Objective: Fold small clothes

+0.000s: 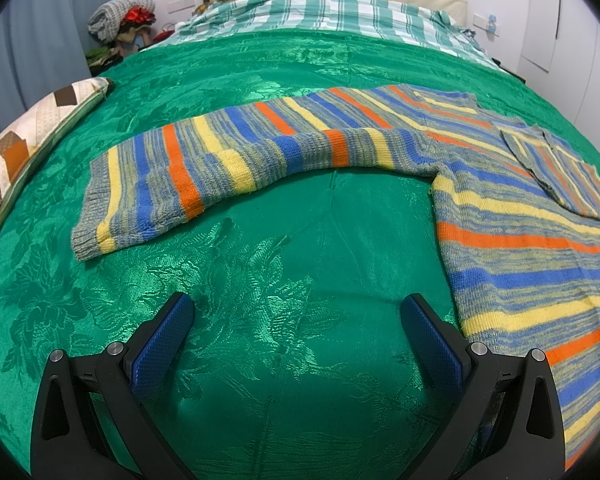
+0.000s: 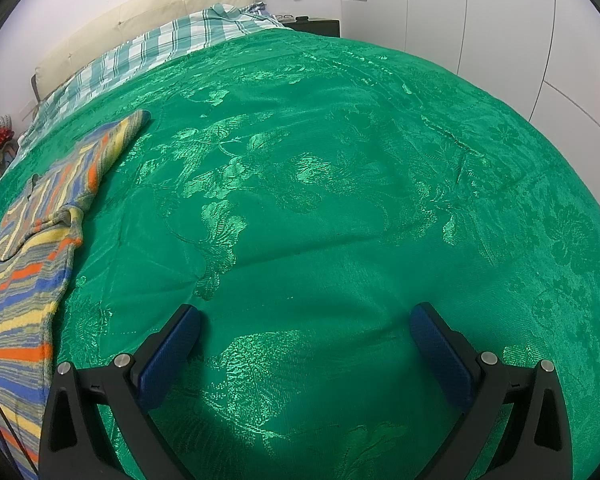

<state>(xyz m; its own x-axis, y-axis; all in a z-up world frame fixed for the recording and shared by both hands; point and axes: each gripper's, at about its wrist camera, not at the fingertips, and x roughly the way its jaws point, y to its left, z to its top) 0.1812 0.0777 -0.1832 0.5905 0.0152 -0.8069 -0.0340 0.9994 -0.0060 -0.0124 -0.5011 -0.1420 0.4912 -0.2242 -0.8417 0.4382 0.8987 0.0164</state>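
With both grippers' jaws spread and empty, the striped knitted sweater (image 1: 520, 240) on the green patterned bedspread (image 1: 260, 300) is best gripped by its outstretched sleeve (image 1: 172, 184) ahead of the left gripper (image 1: 296, 336)

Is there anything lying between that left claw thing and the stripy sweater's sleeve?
Nothing visible. Only bare green bedspread lies between the open left gripper and the striped sweater sleeve. The patterned cushion sits off to the left, clear of the path.

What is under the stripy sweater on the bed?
The striped sweater lies flat on the shiny green bedspread, which shows all around it. Whatever lies directly beneath the knit is covered, so nothing else can be seen there.
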